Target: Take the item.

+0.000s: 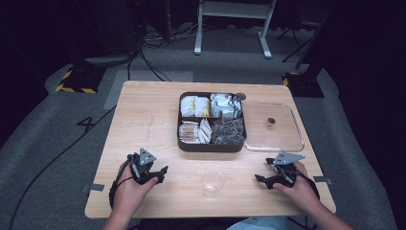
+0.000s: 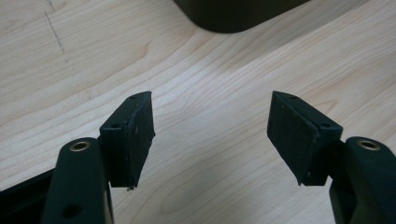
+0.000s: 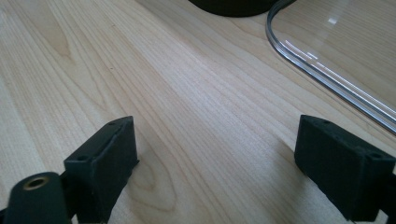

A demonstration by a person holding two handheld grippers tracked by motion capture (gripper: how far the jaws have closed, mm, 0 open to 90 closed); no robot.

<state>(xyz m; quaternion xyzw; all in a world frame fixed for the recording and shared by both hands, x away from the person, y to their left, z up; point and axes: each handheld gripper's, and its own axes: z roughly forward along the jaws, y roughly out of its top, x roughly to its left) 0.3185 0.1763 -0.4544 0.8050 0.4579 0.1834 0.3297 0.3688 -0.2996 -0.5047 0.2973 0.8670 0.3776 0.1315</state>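
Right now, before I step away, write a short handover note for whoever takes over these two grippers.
Left gripper: open, empty, resting on the light wooden table at its near left.
Right gripper: open, empty, at the near right.
Clear plastic cup: upright between them, looks empty.
Dark four-compartment tray of packets: mid-table, uncovered; its clear lid lies flat at its right.
Done: lid off.
Left: likely a packet into the cup; nothing picked yet.

Bare wood lies open across the left half of the table (image 1: 139,120) and along its lower edge. At centre, the dark tray (image 1: 210,145) and the clear lid (image 1: 282,143) to its right block the way, and a plastic cup (image 1: 212,182) stands lower centre between the left gripper (image 1: 160,173) and right gripper (image 1: 262,172).
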